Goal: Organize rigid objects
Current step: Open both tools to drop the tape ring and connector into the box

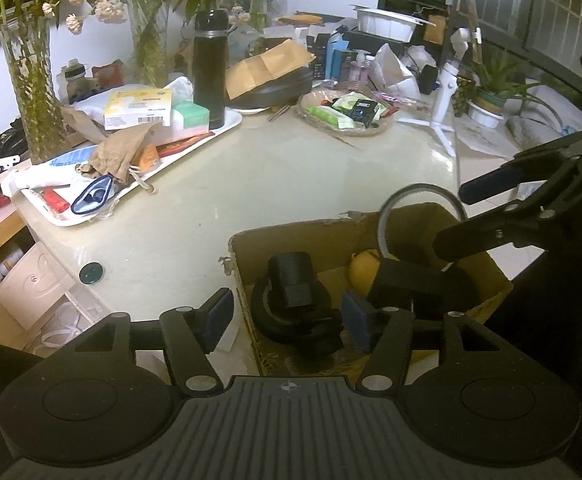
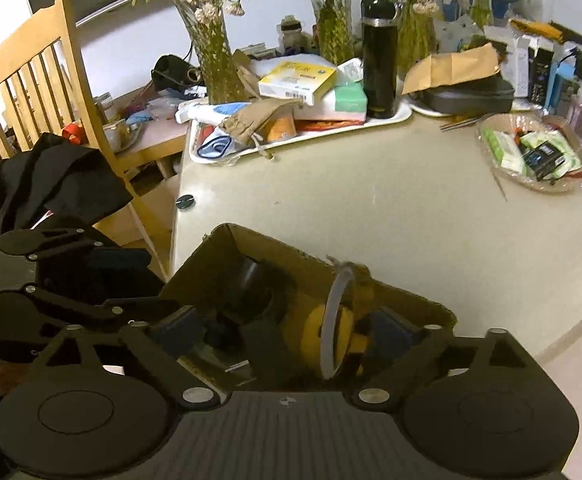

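Note:
An open cardboard box [image 1: 315,232] stands at the near table edge; it also shows in the right wrist view [image 2: 227,248]. Inside lie a black cylindrical part [image 1: 291,280], a yellow round object [image 1: 365,270] and a thin clear ring [image 1: 387,216], upright. My left gripper [image 1: 287,320] is open, its jaws straddling the box's left wall, empty. My right gripper [image 2: 287,332] is open over the box, with the ring [image 2: 333,320] and yellow object [image 2: 311,336] between its fingers, not clamped. A small dark round cap [image 1: 91,273] lies on the table.
A white tray [image 1: 227,126] with boxes, a black flask [image 1: 210,68] and a paper bag sits at the back left. A basket of packets [image 1: 347,114], vases with plants, a white tripod [image 1: 445,92] and a wooden chair [image 2: 39,80] surround the table.

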Available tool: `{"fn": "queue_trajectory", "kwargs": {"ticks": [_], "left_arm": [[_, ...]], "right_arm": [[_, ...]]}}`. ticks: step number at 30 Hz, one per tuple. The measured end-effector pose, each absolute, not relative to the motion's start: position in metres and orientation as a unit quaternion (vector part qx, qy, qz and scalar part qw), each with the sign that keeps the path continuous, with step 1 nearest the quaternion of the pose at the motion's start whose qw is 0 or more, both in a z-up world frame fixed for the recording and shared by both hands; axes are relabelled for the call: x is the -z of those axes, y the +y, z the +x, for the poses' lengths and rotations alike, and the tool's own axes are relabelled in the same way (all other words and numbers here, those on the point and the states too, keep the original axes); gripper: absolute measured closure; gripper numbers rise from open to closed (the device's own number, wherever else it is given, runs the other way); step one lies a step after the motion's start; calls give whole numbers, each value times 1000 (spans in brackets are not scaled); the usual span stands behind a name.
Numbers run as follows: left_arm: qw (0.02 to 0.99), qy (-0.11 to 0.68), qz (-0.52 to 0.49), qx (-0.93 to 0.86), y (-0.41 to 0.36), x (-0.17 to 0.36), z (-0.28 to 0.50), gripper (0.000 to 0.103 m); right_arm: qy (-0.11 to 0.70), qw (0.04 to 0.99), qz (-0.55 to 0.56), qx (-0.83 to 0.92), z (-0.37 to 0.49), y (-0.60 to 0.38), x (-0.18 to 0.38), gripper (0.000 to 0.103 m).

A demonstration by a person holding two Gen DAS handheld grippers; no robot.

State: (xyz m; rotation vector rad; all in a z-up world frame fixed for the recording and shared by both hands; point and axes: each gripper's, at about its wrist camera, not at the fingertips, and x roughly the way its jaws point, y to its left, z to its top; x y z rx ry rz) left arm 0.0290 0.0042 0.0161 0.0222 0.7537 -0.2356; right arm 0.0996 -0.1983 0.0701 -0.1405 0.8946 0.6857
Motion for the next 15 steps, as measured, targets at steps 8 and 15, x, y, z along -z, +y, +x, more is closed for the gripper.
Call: {"fn": "queue_trajectory", "kwargs": {"ticks": [8, 15], "left_arm": [[925, 365, 12, 105, 5, -17, 28, 35], [927, 365, 14, 86, 5, -20, 26, 23]], "right_arm": [[413, 867, -45, -275, 95, -219, -74, 0], [422, 877, -49, -226, 84, -223, -69, 0]]}}
